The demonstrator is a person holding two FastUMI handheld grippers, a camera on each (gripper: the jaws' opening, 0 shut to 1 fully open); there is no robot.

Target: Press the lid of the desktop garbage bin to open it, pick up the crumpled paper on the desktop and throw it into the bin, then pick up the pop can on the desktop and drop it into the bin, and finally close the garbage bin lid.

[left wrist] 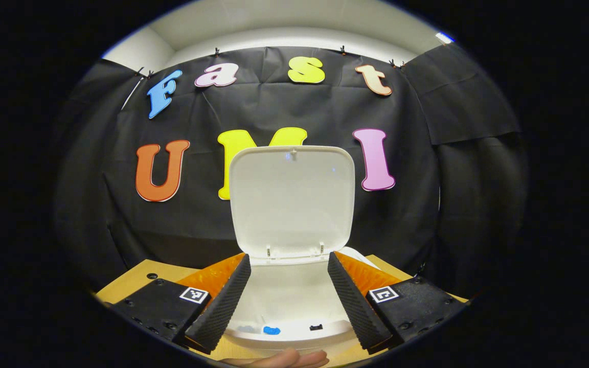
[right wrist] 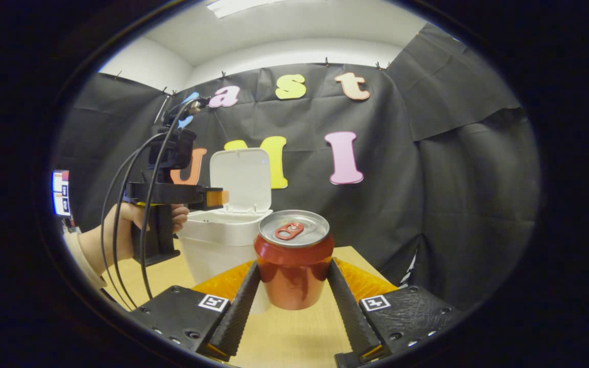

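The can step looks to be in hand: the right gripper (right wrist: pixel 293 306) has its fingers set against both sides of the can (right wrist: pixel 293 258), which seems held just above the table (right wrist: pixel 284 337). The bin (right wrist: pixel 223 237) stands ahead and to its left with the lid (right wrist: pixel 241 179) raised. The left gripper (left wrist: pixel 288 301) is wide open and holds nothing, its fingers straddling the bin's mouth right in front of it. Next, the can probably needs carrying forward-left over the opening and releasing, once the left gripper is clear.
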